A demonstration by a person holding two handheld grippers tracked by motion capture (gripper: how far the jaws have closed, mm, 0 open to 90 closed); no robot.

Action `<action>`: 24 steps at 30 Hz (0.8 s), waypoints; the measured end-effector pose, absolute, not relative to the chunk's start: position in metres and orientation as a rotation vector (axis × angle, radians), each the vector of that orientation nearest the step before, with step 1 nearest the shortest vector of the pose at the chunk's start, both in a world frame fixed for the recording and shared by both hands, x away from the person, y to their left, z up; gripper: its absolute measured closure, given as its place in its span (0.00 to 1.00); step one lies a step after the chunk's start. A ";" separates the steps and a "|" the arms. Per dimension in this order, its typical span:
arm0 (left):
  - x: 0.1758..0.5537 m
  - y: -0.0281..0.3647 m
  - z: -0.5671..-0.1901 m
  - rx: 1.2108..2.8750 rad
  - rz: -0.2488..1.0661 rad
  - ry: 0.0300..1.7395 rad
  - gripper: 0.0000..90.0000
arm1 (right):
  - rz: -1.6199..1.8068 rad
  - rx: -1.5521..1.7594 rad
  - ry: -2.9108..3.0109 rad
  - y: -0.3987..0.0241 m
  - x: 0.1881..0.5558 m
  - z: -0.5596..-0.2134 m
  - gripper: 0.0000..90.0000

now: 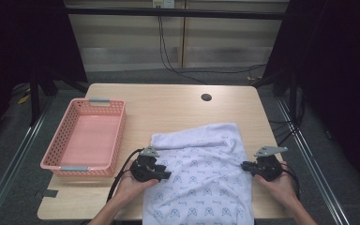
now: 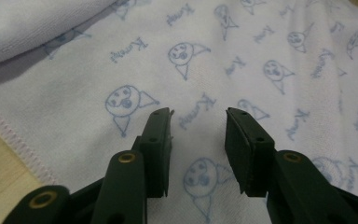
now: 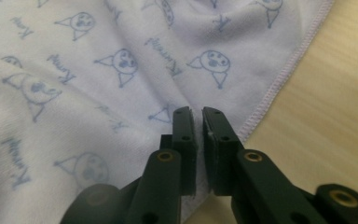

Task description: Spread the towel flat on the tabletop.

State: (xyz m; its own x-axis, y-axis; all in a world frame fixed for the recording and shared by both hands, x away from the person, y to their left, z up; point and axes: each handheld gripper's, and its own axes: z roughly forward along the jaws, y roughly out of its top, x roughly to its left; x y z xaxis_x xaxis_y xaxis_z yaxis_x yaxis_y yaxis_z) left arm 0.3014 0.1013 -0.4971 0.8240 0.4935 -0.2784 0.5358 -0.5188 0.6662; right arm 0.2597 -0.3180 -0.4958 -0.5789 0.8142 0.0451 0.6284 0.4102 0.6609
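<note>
Towel (image 1: 201,173) between grippers; right gripper (image 3: 197,114) pinching its edge.

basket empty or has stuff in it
Empty: the high view shows the pink basket with its bare floor and nothing inside; the towel lies beside it on the table.
</note>
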 end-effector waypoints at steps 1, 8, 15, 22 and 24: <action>0.300 0.100 -0.497 2.218 -0.091 0.737 0.68 | 0.932 1.276 2.389 -0.322 0.255 -0.495 0.96; 0.296 0.097 -0.489 2.256 -0.126 0.692 0.75 | 0.947 1.341 2.416 -0.334 0.227 -0.492 0.89; 0.343 0.116 -0.472 2.065 -0.005 0.853 0.68 | 1.124 1.293 2.332 -0.328 0.237 -0.481 0.75; 0.372 0.118 -0.480 2.055 0.041 0.982 0.54 | 1.127 1.259 2.381 -0.318 0.242 -0.484 0.71; 0.377 0.118 -0.486 2.050 0.052 1.028 0.52 | 1.134 1.259 2.374 -0.319 0.242 -0.484 0.71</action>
State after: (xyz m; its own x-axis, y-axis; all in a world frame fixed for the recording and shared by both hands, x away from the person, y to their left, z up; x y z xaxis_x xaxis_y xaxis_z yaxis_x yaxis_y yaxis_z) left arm 0.3773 0.1182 -0.4863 0.6652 0.6826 -0.3025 0.6488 -0.3279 0.6867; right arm 0.2417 -0.3194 -0.4837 -0.6067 0.7807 0.1498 0.6073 0.3336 0.7211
